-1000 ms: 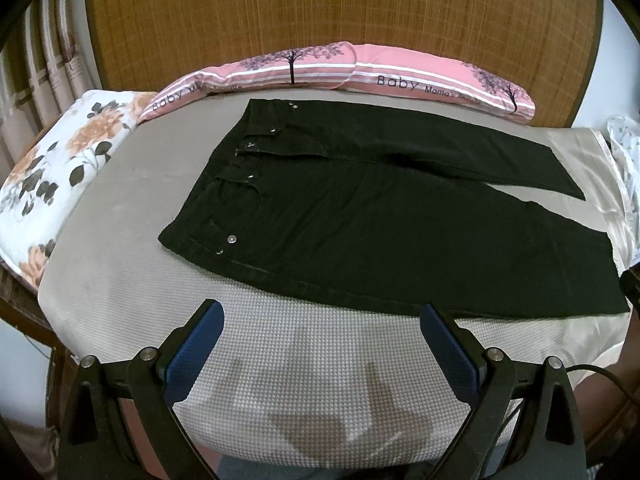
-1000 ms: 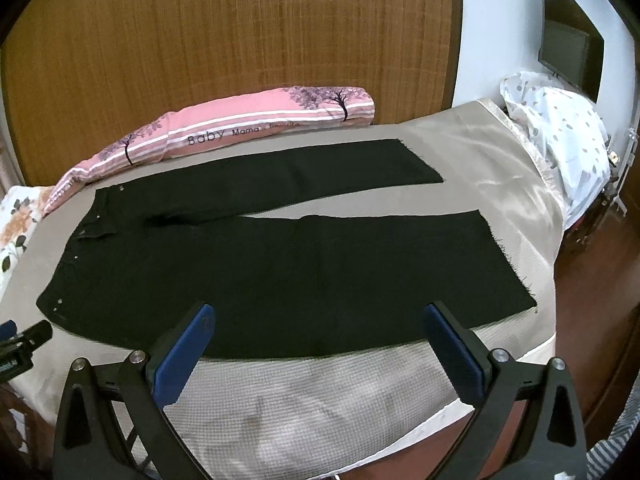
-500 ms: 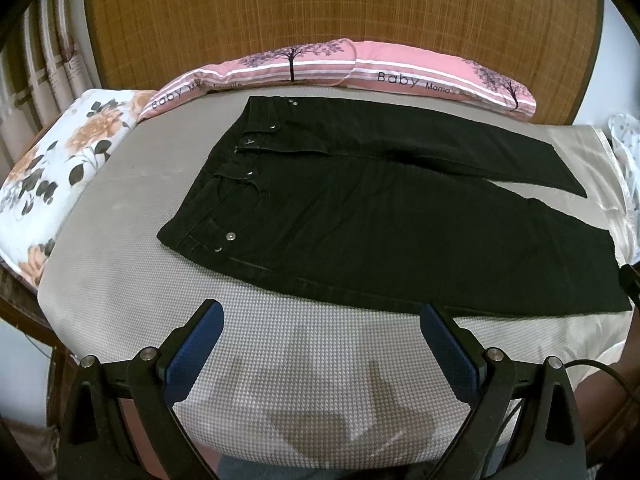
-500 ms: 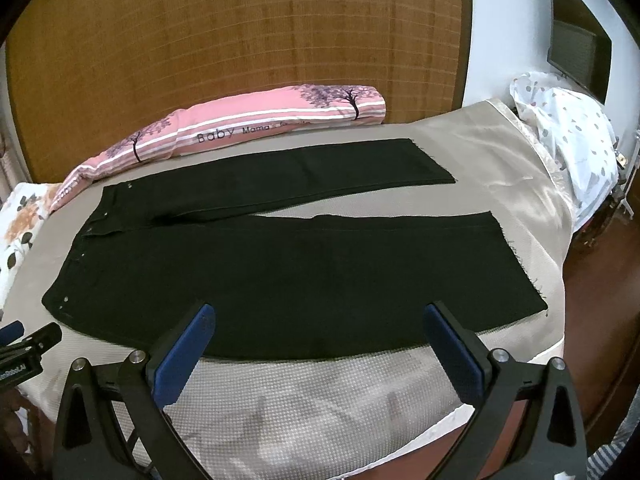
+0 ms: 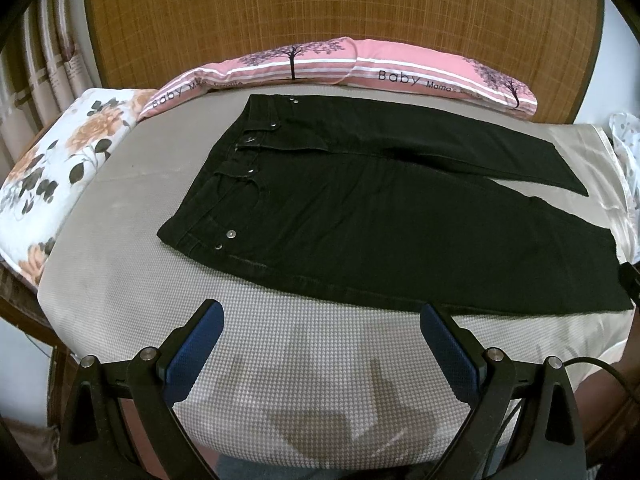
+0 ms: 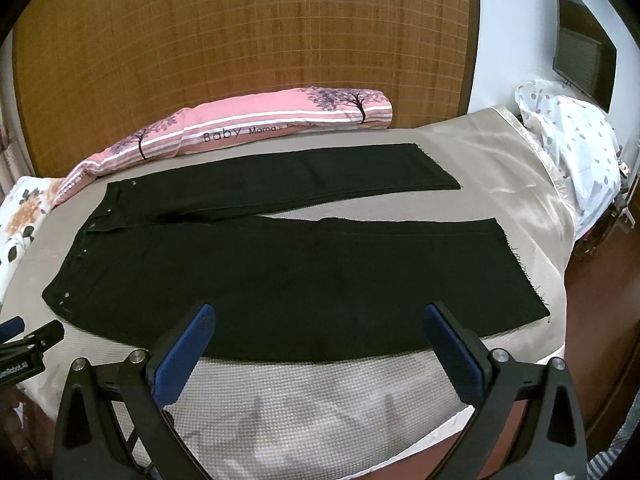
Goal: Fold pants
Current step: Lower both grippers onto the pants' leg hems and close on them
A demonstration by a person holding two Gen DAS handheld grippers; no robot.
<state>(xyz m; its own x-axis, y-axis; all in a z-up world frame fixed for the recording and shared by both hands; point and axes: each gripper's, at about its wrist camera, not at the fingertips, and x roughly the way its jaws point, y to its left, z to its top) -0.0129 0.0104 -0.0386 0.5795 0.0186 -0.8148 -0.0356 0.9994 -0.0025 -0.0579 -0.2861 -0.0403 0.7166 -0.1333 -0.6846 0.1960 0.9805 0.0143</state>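
Black pants (image 5: 380, 216) lie flat and unfolded on the grey bed cover, waist to the left, legs spread to the right; they also show in the right wrist view (image 6: 288, 272). My left gripper (image 5: 320, 320) is open and empty, hovering over the bed's near edge, short of the waist side. My right gripper (image 6: 318, 320) is open and empty, its blue fingertips (image 6: 440, 320) at the near leg's front edge. The left gripper's tip (image 6: 24, 336) shows at the right wrist view's left edge.
A pink long pillow (image 5: 360, 72) lies along the woven headboard behind the pants. A floral pillow (image 5: 68, 160) sits at the left. A white patterned bundle (image 6: 576, 152) lies at the bed's right end. The wooden floor (image 6: 608, 340) is on the right.
Both grippers stay open. The right gripper has shifted slightly, so the pants sit a little farther right and nearer in its view. The pants have not moved.
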